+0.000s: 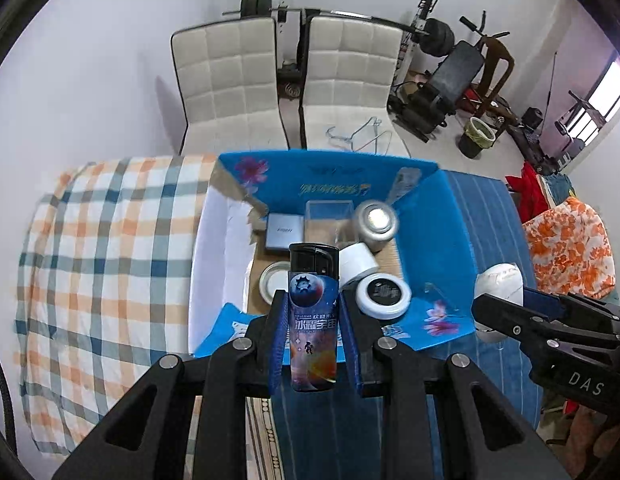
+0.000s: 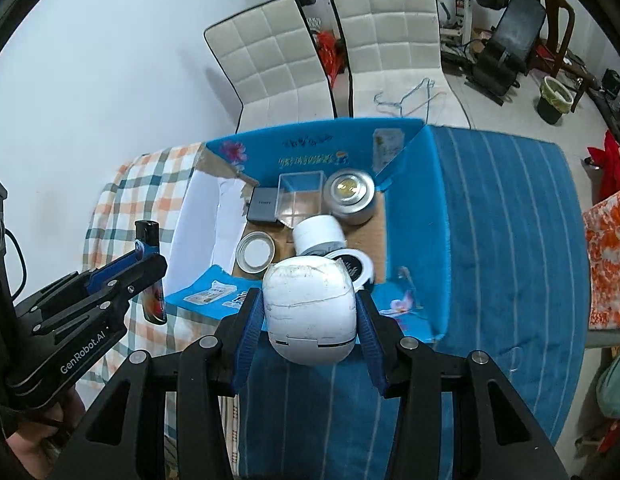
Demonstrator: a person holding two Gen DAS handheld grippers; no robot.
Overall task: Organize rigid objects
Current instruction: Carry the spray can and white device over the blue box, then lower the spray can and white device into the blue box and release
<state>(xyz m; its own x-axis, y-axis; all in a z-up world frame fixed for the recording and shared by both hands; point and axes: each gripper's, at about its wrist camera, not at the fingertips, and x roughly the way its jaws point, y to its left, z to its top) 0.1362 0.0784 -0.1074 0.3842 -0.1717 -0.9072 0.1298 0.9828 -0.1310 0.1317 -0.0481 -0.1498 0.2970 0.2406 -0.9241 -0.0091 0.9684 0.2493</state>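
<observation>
The left gripper (image 1: 313, 312) is clamped on a lighter (image 1: 312, 312) with a black cap and a space-themed print, held upright between the blue pads above the near edge of an open blue cardboard box (image 1: 445, 216). The right gripper (image 2: 310, 312) grips a white rounded object (image 2: 310, 304), its surface scuffed and cracked, also held over the box's near side. Inside the box lie a white jar with a black lid (image 1: 383, 294), a white cylinder tipped on its side (image 1: 357, 262), a round metal tin (image 1: 377, 220), a clear plastic case (image 1: 327, 216), a small grey flat box (image 1: 285, 232) and a shallow metal lid (image 1: 274, 276). The box sits on a surface covered with a blue striped cloth (image 2: 501, 216) on one side and an orange-and-blue checked cloth (image 1: 110, 248) on the other. Two white padded chairs (image 1: 230, 76) stand behind it.
</observation>
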